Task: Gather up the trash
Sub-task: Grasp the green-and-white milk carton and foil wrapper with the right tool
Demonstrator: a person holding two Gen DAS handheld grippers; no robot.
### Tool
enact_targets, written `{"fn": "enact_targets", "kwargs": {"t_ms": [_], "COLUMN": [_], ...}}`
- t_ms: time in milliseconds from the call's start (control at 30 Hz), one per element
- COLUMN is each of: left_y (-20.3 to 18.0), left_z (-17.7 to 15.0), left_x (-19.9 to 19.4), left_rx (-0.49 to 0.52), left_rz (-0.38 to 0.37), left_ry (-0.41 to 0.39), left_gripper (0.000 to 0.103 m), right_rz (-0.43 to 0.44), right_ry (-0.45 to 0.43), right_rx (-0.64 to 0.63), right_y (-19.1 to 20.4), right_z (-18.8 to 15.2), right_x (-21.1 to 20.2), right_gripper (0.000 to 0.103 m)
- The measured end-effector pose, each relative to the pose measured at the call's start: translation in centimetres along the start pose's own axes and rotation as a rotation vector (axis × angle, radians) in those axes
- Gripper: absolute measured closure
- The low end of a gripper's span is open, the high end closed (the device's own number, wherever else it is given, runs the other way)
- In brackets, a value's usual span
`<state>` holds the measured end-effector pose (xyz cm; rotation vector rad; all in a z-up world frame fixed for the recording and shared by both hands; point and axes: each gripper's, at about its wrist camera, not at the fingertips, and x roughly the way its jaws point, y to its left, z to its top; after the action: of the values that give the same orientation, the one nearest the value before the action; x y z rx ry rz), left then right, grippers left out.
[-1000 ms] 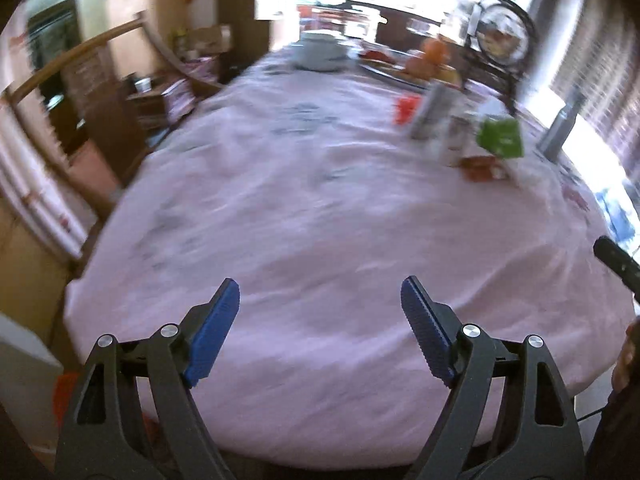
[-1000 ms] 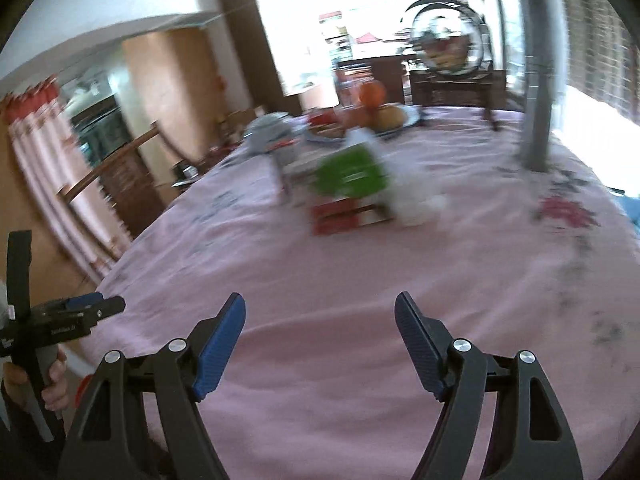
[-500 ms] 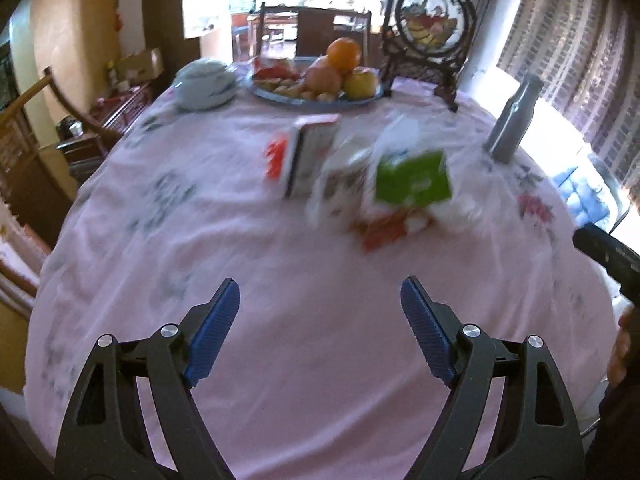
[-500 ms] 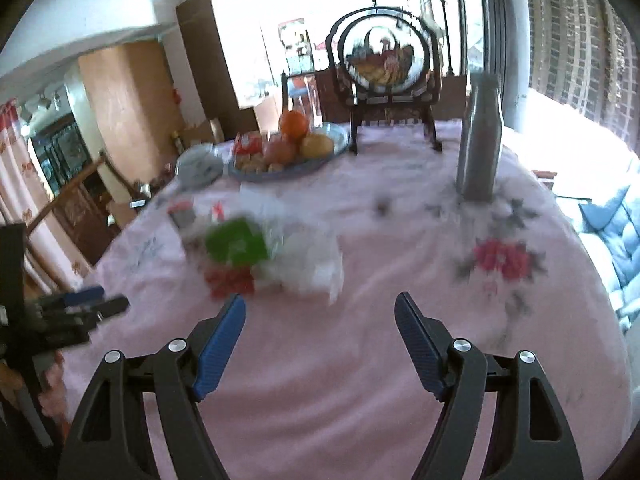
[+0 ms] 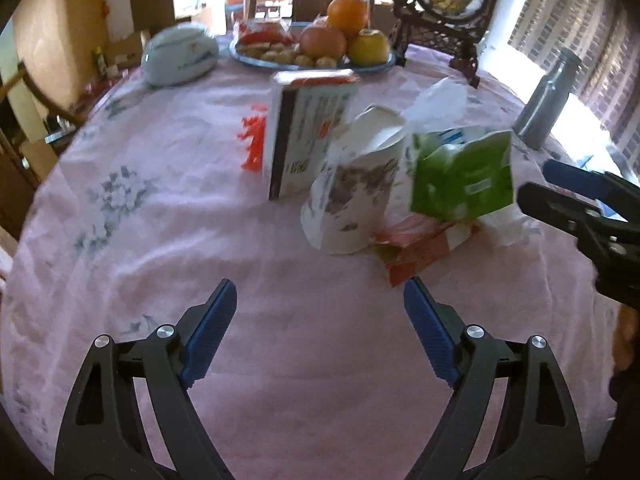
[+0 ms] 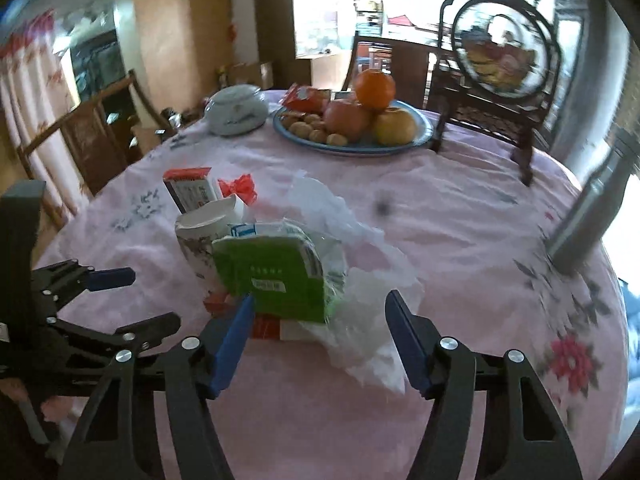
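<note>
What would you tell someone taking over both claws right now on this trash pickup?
Left claw: open, empty, above bare tablecloth short of the pile.
Right claw: open, its jaws have just been closing a little, nothing gripped; the green carton and white plastic bag lie just ahead of it.
Trash sits in one cluster mid-table: green carton, paper cup, upright white box, flattened red-and-white packet, plastic bag, red scrap.
Not trash, probably: fruit plate, metal bottle, lidded bowl.
Done: nothing collected yet.
Left: pick up every piece; no bin is in view.
</note>
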<state>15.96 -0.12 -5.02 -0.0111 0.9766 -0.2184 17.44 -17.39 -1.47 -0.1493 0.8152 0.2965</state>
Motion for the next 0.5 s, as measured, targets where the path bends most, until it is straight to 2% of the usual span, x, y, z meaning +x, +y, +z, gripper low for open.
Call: {"fn": "enact_targets", "kwargs": {"t_ms": [100, 233, 467, 500], "left_y": [0.5, 0.6, 1.6, 1.7], "left_z": [-0.1, -0.1, 0.3, 0.4], "left_x": [0.0, 0.3, 0.0, 0.0], "left_rx": [-0.015, -0.018, -0.061, -0.066], "left_rz": [-0.011, -0.022, -0.025, -0.025], "left_ry": [0.01, 0.034, 0.025, 0.026], "left_gripper": [0.02, 0.02, 0.02, 0.02], "right_rz": [0.007, 0.064, 0.113, 0.121], "right_ry": [0.007, 0.02, 0.021, 0.017], "right_rx": [-0.023, -0.039, -0.107, -0.115], "right_y": [0.1, 0.1, 1.4, 1.6], "right_z": [1.1, 2.1, 2.6, 2.7], "right_x": [1.4, 2.8, 3.9, 3.8], "right_gripper": [0.036, 0.036, 0.037, 0.039]}}
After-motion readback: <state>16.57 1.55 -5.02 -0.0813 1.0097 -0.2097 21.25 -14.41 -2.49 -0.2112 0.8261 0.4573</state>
